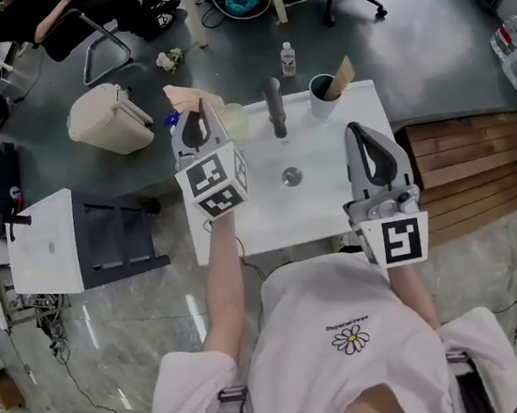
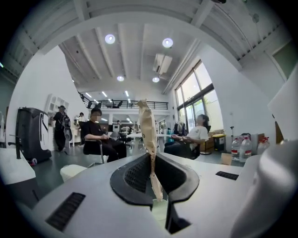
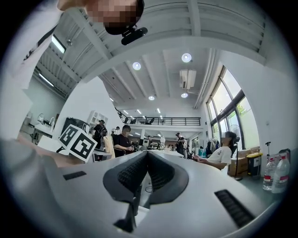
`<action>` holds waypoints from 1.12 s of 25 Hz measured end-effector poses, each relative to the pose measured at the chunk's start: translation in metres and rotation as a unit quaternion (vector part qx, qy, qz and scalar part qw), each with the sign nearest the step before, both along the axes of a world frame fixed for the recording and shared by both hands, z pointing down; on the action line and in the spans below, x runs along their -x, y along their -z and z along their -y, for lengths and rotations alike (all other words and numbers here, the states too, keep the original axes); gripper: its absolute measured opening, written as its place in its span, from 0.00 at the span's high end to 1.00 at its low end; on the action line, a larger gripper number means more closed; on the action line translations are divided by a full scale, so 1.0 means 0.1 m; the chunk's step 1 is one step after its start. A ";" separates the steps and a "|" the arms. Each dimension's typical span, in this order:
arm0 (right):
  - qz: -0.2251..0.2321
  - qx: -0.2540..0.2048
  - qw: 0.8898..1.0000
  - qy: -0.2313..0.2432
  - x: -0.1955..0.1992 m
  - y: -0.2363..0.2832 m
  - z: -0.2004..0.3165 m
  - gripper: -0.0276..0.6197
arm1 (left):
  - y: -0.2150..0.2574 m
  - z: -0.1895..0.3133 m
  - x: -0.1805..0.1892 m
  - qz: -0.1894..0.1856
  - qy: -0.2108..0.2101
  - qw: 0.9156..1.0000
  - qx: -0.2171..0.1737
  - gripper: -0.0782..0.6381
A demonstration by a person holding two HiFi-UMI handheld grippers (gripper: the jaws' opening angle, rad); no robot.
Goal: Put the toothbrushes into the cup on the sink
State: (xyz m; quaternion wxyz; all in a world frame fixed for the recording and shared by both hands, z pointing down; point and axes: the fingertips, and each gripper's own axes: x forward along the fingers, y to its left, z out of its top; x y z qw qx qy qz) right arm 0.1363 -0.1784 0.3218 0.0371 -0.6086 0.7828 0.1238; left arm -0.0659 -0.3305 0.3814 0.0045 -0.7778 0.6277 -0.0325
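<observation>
A dark cup [image 1: 321, 98] stands at the back right of the white sink [image 1: 333, 200], right of the faucet [image 1: 274, 104]; one tan-wrapped toothbrush [image 1: 343, 76] leans in it. My left gripper [image 1: 196, 116] hovers over the sink's back left corner, shut on another toothbrush in tan paper wrapping [image 1: 187, 97]. In the left gripper view that wrapped toothbrush [image 2: 147, 132] sticks up out of my left gripper [image 2: 156, 186], pinched between the pads. My right gripper [image 1: 355, 131] hangs over the sink's right side. Its jaws meet with nothing between them in the right gripper view [image 3: 146, 155].
A pale round object [image 1: 234, 119] sits on the sink's back left, and the drain [image 1: 291, 177] is mid-basin. On the floor are a beige bin [image 1: 110, 118], a water bottle [image 1: 287, 58], a wooden pallet [image 1: 470, 163] to the right, and a white cabinet [image 1: 46, 243] to the left.
</observation>
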 end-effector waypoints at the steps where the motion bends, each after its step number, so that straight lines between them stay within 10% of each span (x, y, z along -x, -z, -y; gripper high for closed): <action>1: 0.002 0.003 1.000 -0.003 -0.01 0.00 0.00 0.94 | -0.06 0.03 0.00 -0.006 -0.002 1.000 0.010 0.84; 14: -0.009 0.049 0.997 -0.052 -0.19 -0.26 -0.15 0.94 | -1.10 0.28 0.06 -0.026 0.000 0.990 0.136 0.84; 28: -0.013 0.062 0.996 -0.058 -0.22 -0.35 -0.17 0.94 | -1.46 0.32 -0.10 -0.025 -0.028 0.984 0.174 0.75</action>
